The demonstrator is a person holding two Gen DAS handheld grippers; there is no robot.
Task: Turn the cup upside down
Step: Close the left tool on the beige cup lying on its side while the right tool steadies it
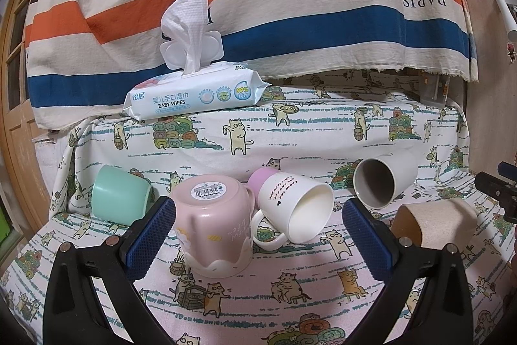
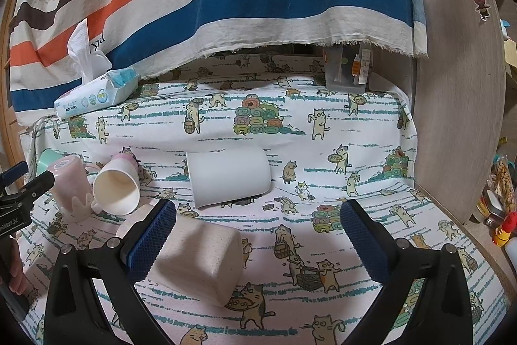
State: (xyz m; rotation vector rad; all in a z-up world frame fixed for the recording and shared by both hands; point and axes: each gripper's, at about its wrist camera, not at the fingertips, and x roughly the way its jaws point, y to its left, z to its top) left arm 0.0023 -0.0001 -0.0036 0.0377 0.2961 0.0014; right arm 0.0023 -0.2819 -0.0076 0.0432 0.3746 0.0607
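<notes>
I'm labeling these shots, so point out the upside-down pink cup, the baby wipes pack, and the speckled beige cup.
pink cup (image 1: 213,225): left wrist view, side wall.
baby wipes pack (image 1: 194,96): left wrist view, printed front face.
speckled beige cup (image 2: 200,261): right wrist view, side wall.

My pads (image 1: 152,235) are blue. The upturned cup (image 1: 211,231) is pink; the cloth (image 1: 290,286) shows cartoon cats on white with teal dashes.

A glossy, smooth pink cup (image 1: 211,225) with a paper barcode label is seen beside a shiny white glazed mug (image 1: 295,209). A matt, speckled beige cup (image 2: 197,261) is shown on soft printed cloth covering the surface (image 2: 355,296). Rough, dimpled blue pads (image 1: 148,240) are carried on matt black plastic arms of the left hand-held gripper (image 1: 258,235). A glossy plastic wipes pack (image 1: 194,94) is noted.
</notes>
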